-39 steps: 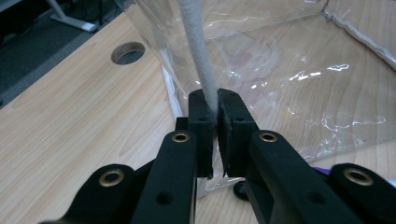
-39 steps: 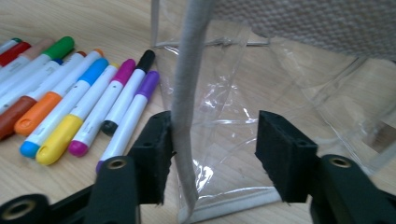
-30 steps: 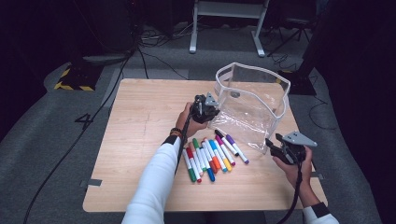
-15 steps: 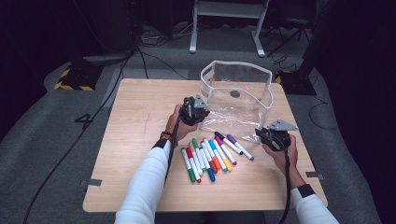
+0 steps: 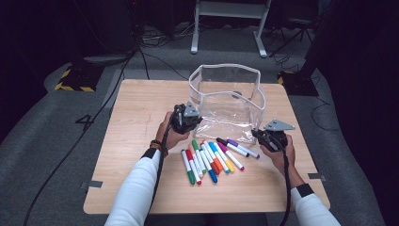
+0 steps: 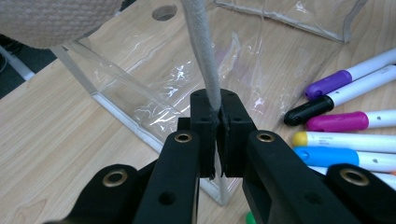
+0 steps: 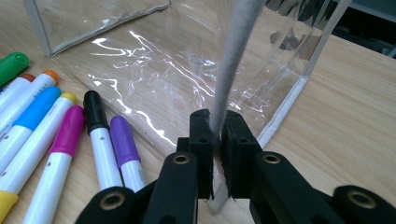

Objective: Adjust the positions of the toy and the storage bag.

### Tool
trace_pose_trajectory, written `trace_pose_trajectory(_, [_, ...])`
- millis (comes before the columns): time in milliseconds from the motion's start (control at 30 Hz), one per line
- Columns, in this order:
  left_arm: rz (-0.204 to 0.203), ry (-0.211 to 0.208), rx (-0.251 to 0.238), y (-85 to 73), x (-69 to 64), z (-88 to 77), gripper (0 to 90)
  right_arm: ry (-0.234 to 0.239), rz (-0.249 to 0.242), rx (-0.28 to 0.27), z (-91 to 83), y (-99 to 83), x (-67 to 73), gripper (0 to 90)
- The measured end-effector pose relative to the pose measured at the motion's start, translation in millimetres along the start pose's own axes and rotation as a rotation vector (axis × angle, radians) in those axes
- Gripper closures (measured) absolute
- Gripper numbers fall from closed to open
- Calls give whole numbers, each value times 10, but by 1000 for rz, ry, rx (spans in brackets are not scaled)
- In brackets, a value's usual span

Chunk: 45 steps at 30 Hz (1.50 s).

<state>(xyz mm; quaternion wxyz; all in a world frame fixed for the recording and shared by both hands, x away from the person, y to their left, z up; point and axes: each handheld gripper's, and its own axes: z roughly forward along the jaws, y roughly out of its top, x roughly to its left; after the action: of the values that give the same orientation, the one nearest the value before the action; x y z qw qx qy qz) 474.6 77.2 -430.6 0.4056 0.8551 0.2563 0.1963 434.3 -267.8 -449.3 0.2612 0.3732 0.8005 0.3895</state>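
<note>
A clear plastic pouch with white fabric trim [image 5: 226, 101] is stood open-topped on the light wooden bench [image 5: 136, 108], toward its far edge and slightly right of the middle. The left gripper [image 5: 190, 117] is seen closed on the trim of the pouch's near left corner; in the left gripper view the white trim band [image 6: 203, 60] is pinched between the black jaws. The right gripper [image 5: 263, 134] is placed at the pouch's near right corner, and its jaws have just been closing; in the right gripper view the trim is caught between them. A row of capped felt-tip markers in mixed colours [image 5: 211, 157] is laid flat just in front of the pouch, between the two hands, toward the bench's near edge.
</note>
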Motion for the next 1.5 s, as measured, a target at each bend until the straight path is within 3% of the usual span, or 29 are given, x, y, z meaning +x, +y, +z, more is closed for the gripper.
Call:
trace_pose_trajectory(400, [-3,-1,8,-108,-46,-162,857,48,-30,5,-35,7,98,836])
trace_pose_trajectory(900, [-34,-27,-32,-304,-177,-376,851,110,-60,-9,-125,-45,211,834])
trace_pose_trajectory(1300, [-5,-49,-25,-367,-276,-490,838,148,-68,-2,-213,-85,258,827])
trace_pose_trajectory(1500, [37,-68,15,-382,-370,-545,809,161,-70,-2,-287,-129,287,825])
